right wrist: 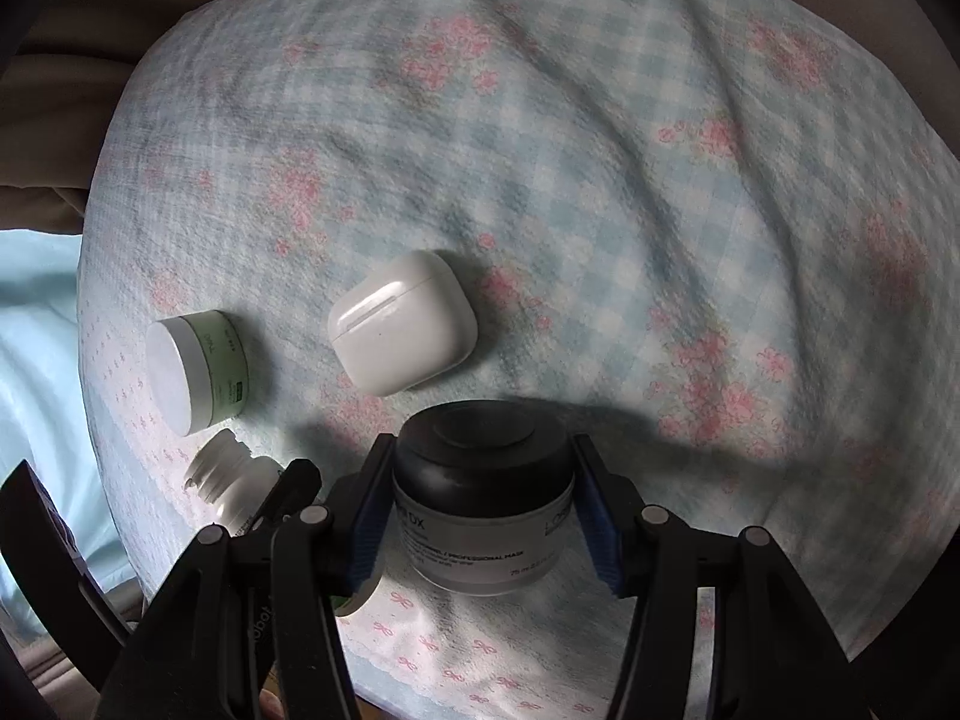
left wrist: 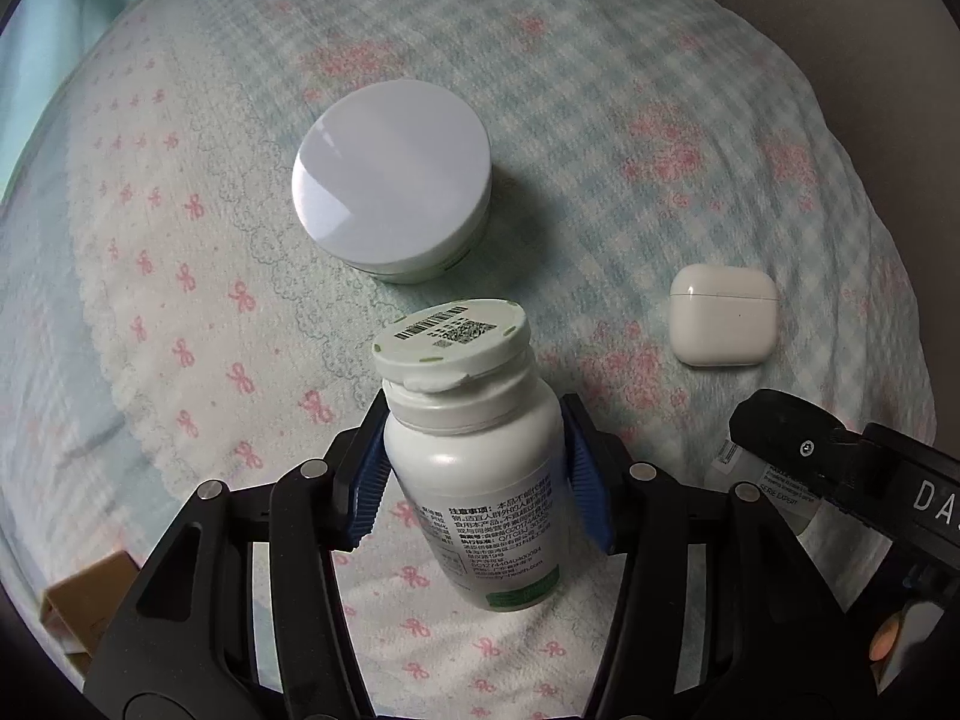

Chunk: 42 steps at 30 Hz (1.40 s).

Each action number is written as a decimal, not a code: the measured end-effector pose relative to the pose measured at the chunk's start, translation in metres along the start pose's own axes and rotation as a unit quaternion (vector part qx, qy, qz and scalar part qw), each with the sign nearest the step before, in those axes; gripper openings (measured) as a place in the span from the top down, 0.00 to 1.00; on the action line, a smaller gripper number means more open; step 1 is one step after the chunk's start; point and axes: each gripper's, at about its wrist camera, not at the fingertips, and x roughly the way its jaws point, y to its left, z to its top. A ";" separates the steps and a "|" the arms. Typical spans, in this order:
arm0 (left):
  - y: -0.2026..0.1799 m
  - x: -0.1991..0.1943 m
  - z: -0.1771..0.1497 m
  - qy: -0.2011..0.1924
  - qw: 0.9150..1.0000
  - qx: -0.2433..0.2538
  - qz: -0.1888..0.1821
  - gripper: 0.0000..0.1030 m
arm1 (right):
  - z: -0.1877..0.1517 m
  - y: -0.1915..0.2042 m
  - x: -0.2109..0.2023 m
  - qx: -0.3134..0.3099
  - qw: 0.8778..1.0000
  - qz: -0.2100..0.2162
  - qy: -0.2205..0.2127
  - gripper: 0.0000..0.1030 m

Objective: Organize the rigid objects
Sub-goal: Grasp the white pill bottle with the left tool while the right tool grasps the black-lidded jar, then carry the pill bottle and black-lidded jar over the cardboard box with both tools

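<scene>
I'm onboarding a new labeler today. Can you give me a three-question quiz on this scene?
1. True or false: the earbud case lies closed on the cloth.
2. What does the left gripper hold? A) white bottle B) round jar C) nothing
3. Fill in: the right gripper grips a jar with a ____ lid.

Key: 1 true; 2 A; 3 black.

Bed covered by a blanket (left wrist: 630, 90) in pale blue gingham with pink flower clusters, bordered by a white band printed with small pink bows. Lying directly on it: a round jar (left wrist: 393, 180) with a flat white lid and green label, upright, and a white earbud case (left wrist: 723, 315), lid closed, set well apart to the jar's right.
</scene>
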 end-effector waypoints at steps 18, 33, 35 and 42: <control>-0.012 -0.198 -0.046 -0.114 0.992 -0.055 -0.021 0.54 | -0.049 0.018 -0.161 -0.129 0.988 0.050 -0.069 0.49; 0.079 -0.338 -0.167 -0.204 0.964 -0.169 -0.003 0.54 | -0.144 0.066 -0.239 -0.280 0.953 0.071 -0.096 0.49; 0.099 -0.346 -0.188 -0.209 0.960 -0.184 -0.001 0.54 | -0.164 0.078 -0.238 -0.297 0.948 0.074 -0.093 0.49; 0.182 -0.362 -0.260 -0.221 0.952 -0.214 0.013 0.54 | -0.247 0.125 -0.222 -0.337 0.934 0.086 -0.084 0.49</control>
